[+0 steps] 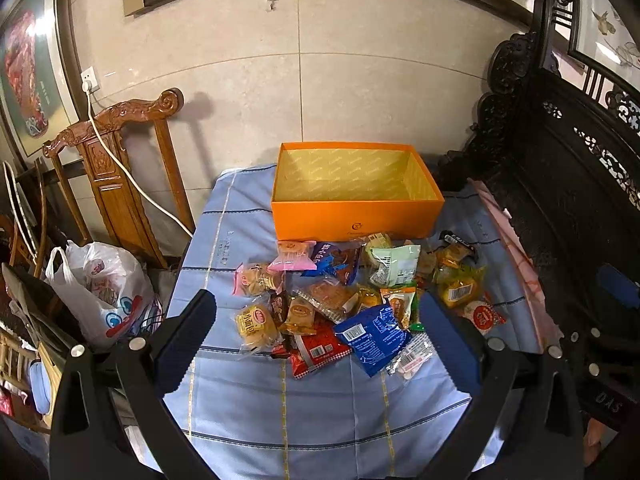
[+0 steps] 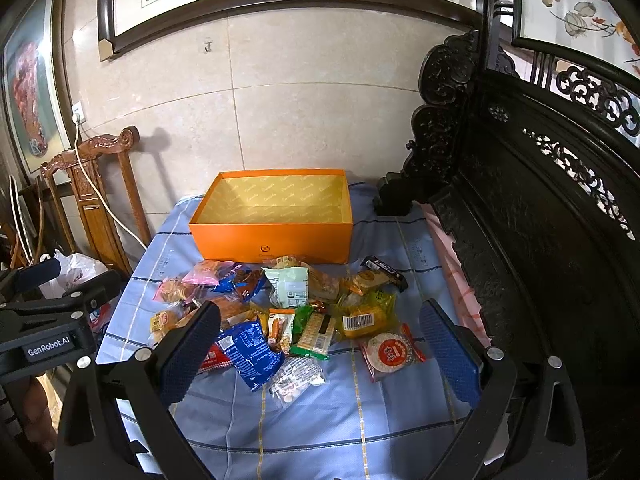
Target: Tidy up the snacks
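An open orange box [image 1: 356, 216] [image 2: 272, 236], empty inside, stands at the back of a blue checked cloth [image 1: 288, 412] [image 2: 320, 420]. In front of it lies a heap of wrapped snacks [image 1: 336, 300] [image 2: 288, 312]: a blue packet [image 1: 372, 336] [image 2: 252, 348], a pink pack [image 1: 294, 258], a pale green bag [image 2: 290, 284], a round red-and-white cake [image 2: 390, 354]. My left gripper [image 1: 316, 344] hovers open above the near side of the heap, holding nothing. My right gripper [image 2: 320, 352] is open too, over the heap's right half. The left gripper's body [image 2: 44, 320] shows at the left edge of the right wrist view.
A carved wooden chair [image 1: 120, 168] and a white plastic bag [image 1: 100, 292] stand left of the table, with a white cable [image 1: 120, 168] hanging from a wall socket. A dark carved screen [image 2: 540, 240] rises close on the right. Tiled wall lies behind the box.
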